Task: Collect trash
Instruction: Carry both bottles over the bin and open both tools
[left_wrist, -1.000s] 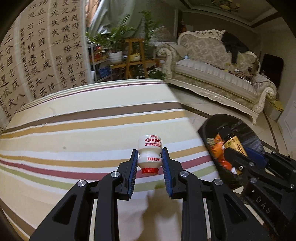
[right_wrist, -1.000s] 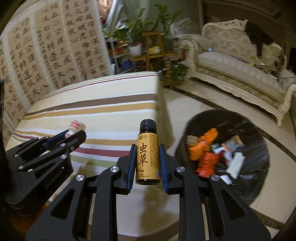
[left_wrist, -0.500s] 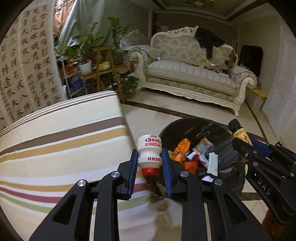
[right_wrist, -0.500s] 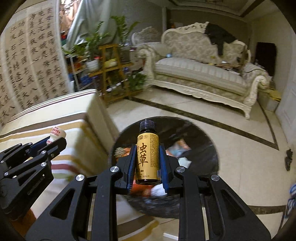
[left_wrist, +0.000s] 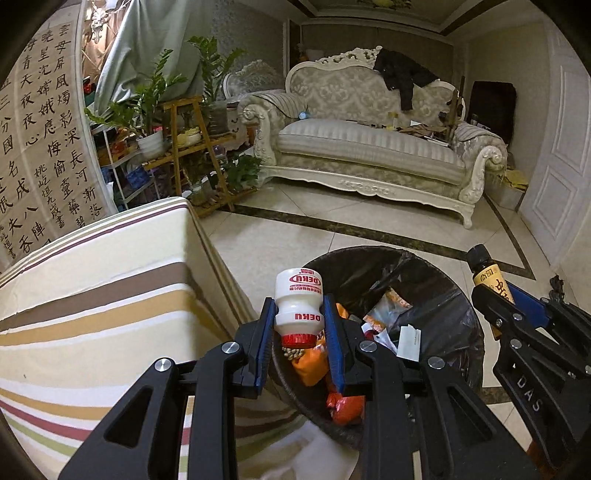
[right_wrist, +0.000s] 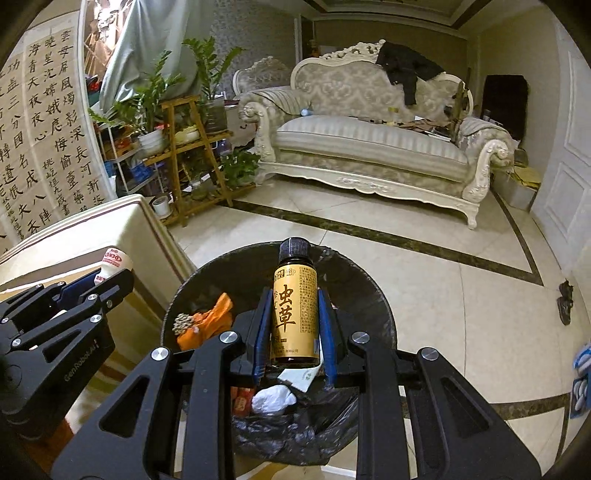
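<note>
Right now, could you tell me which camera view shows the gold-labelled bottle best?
The right wrist view: the gold-labelled bottle stands centred, label facing the camera, clamped in the right gripper. The left wrist view catches only its cap and upper label at the right edge.

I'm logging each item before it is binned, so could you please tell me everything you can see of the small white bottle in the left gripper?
The small white bottle is a squat, waisted plastic drink bottle with red "DEKU" print on its side and base and a red foil cap. It is held upside down, cap towards the camera, base tilted away. The left gripper is shut on it, blue pads pressing its lower body on both sides; nothing else touches it. It hangs over the near rim of the black-lined trash bin, beside the striped tablecloth.
</note>
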